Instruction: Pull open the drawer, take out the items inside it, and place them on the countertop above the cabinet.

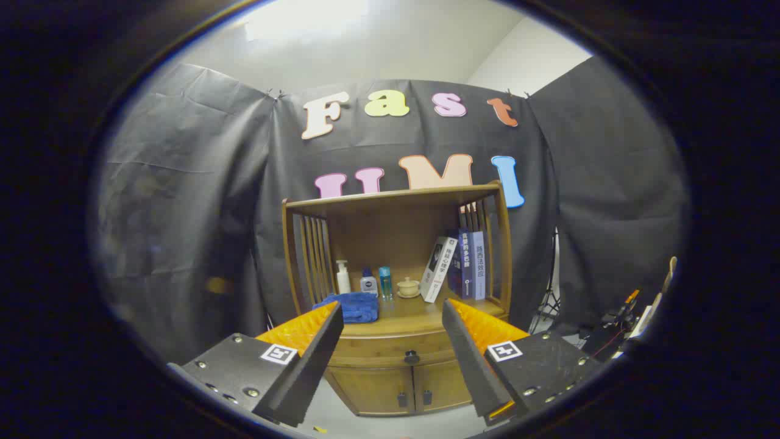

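Wooden drawer shut, contents hidden; tool fingers apart.

I see bright ceiling glare overhead, a sharp, evenly lit cabinet, and fisheye-bent, dimmer edges.

Blue cloth beside white pump bottle, two small bottles, lidded cup, books leaning at shelf's other end.
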The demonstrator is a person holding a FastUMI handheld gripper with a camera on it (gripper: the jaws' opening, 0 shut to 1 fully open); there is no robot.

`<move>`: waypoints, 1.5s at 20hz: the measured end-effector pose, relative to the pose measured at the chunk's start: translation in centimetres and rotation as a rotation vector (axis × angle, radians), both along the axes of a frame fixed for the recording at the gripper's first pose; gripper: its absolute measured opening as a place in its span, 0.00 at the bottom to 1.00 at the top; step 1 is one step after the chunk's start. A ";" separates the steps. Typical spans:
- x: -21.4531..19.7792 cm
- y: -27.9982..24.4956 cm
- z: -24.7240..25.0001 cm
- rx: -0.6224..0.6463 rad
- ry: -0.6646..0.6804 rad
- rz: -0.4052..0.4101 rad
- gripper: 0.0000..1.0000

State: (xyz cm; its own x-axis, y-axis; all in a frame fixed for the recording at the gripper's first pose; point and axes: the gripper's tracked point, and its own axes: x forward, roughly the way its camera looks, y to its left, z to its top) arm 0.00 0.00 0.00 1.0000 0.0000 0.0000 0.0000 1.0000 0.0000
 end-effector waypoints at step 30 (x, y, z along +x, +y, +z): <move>12.4 -5.1 -14.4 0.038 0.157 -0.046 0.98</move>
State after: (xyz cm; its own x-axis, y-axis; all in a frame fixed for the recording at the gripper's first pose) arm 12.39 -5.12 -14.39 0.9866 -0.0427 -0.1572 0.0487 0.9982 0.0345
